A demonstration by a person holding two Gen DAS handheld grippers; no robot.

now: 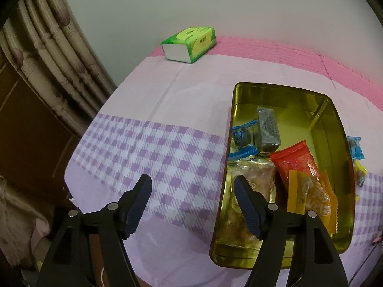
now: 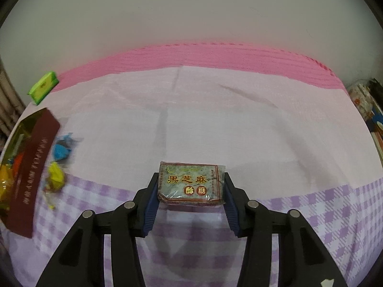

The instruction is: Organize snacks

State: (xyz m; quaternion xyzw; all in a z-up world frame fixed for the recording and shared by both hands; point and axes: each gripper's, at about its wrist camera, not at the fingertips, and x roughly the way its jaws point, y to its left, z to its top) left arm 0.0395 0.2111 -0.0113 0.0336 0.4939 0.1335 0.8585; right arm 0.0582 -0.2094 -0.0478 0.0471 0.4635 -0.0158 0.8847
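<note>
A: How does the right gripper [image 2: 191,186] stand?

B: Tilted steeply down over the table [image 2: 215,119], its pads pinching a wrapped sesame candy block [image 2: 190,184] by the two short ends. The block hangs clear above the checked cloth, its shadow below it.

A: And the left gripper [image 1: 191,191]?

B: Also angled down, fingers spread wide with nothing between them. One finger [image 1: 246,203] hangs over the gold tin [image 1: 340,129], the other over the cloth beside it.

A: What lies in the tin?

B: Several wrapped snacks: a red packet [image 1: 296,160], an orange one [image 1: 311,196], a blue one [image 1: 241,141], a grey block [image 1: 268,129]. A green tissue pack [image 1: 189,43] sits well behind.
</note>
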